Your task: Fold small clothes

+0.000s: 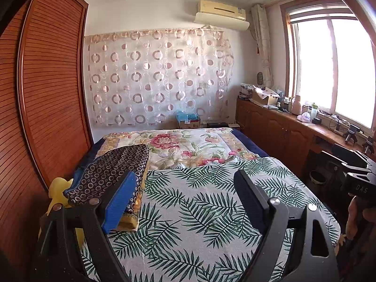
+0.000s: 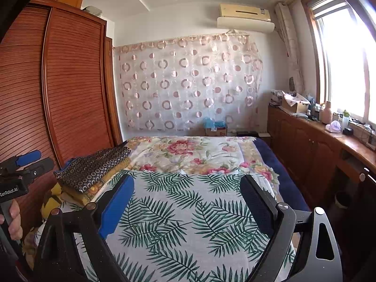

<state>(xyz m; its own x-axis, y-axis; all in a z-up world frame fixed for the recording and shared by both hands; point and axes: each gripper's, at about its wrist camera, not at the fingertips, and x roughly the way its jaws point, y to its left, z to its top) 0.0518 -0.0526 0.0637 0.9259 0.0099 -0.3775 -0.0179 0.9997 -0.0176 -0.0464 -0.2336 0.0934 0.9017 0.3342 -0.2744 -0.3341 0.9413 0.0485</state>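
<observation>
Both tongs, left gripper (image 1: pixel 185 183) and right gripper (image 2: pixel 188 188), gape empty over the palm-leaf cloth (image 1: pixel 199 211); left of it, the folded stack (image 1: pixel 110 171) looks soft, light: pinch an edge

Sheet (image 1: pixel 199 211) white, green palm-leaf print. Quilt (image 1: pixel 188 145) cream, pink-red flowers. Folded cloth (image 1: pixel 112 171) dark navy, small ring pattern; yellow-gold layer beneath. Wardrobe (image 1: pixel 47 94) reddish-brown, slatted. Curtain (image 1: pixel 159 77) sheer white, pink circles. Left claw (image 1: pixel 185 183) black, one pad blue. Right claw (image 2: pixel 188 188) same colours.
</observation>
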